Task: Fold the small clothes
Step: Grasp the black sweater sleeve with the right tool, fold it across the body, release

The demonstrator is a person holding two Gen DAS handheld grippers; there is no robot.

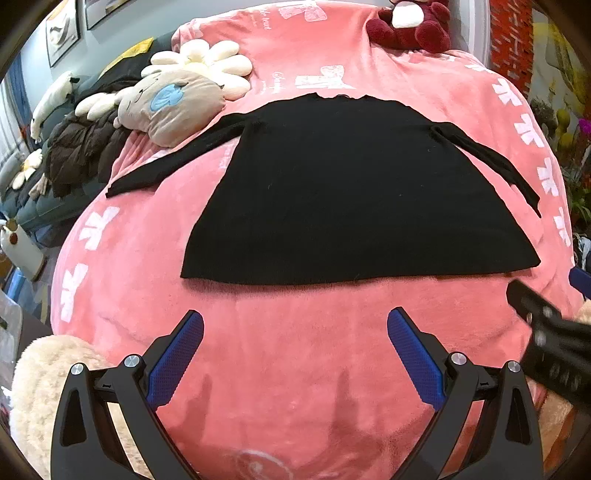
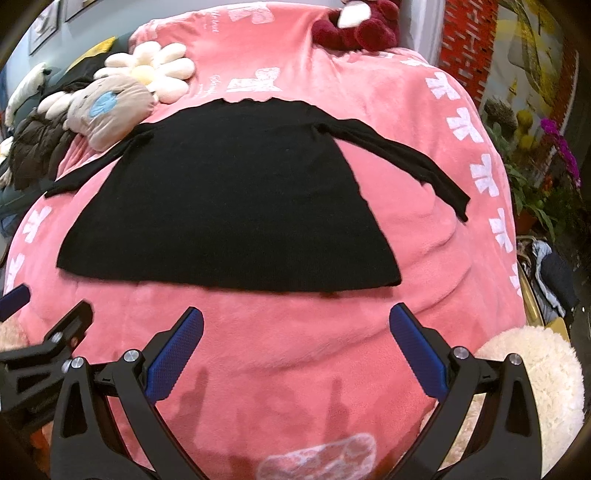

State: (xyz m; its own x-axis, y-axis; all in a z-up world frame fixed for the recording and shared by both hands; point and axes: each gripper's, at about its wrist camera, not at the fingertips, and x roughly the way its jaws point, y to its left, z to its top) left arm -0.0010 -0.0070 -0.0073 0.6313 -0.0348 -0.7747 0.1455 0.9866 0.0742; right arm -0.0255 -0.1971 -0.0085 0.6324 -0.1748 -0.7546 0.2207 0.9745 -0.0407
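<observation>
Black knit top [image 1: 354,192] lies flat on the pink blanket [image 1: 280,350] covering the bed, hem toward the near edge, neckline toward the far edge, both sleeves spread out to the sides. No fold is yet made.

Left gripper [image 1: 295,325] hovers above bare blanket just short of the hem, fingers [image 1: 181,354] spread wide, holding nothing. Right gripper [image 2: 295,325] hovers likewise near the hem's right corner, fingers [image 2: 417,354] wide apart and empty.

Judgement: the step in hand is the approach for a first grasp. To do it well, each gripper should take one sleeve end or one hem corner, pinch only the top's fabric and not the plush blanket beneath, and lift evenly so the knit does not stretch or skew.

Room: the blanket is bare between hem and near edge, and beside the right sleeve [image 2: 424,173]. The left sleeve [image 1: 177,158] ends near the blanket's left edge, close to a beige cushion [image 1: 173,107] and dark jacket [image 1: 85,151]; a left-side sweep could snag them. A red plush toy [image 1: 413,26] sits at the far edge, well apart.
</observation>
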